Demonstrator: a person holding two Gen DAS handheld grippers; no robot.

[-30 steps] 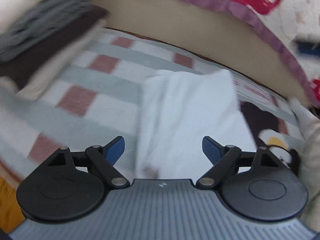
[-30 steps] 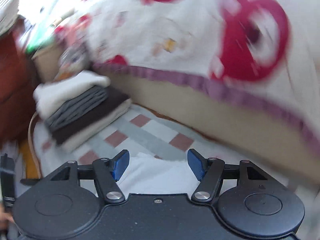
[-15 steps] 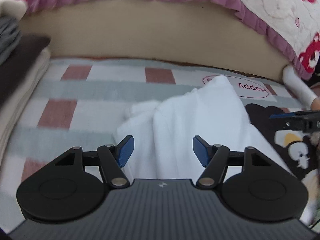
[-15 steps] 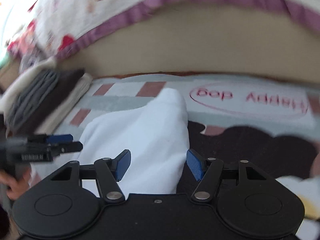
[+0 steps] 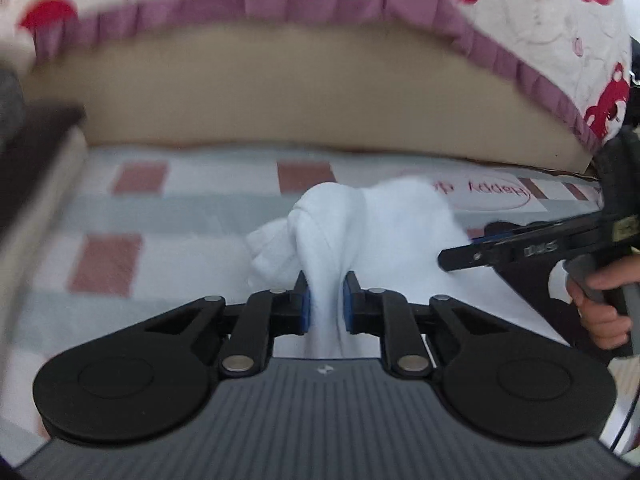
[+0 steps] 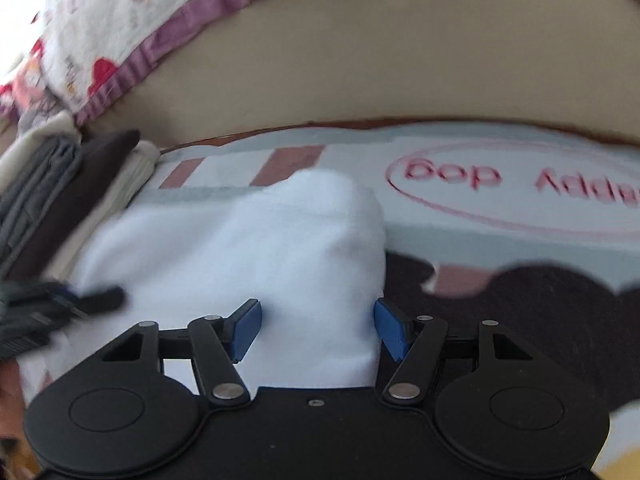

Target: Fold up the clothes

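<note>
Folded stack (image 6: 60,192) blurred, cut off by the left edge.

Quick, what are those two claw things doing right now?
Left gripper: closing, pinching a fold of the white garment.
Right gripper: closing, garment between its pads, not yet gripped.

The left tool (image 5: 325,303) has pinched a white garment (image 5: 384,224) fold — the right tool (image 6: 316,330) is closing around it.

A checked blanket (image 5: 168,216) printed "Happy dog" lies below a beige mattress edge (image 5: 300,92) and purple-frilled bedspread (image 5: 520,20).
</note>
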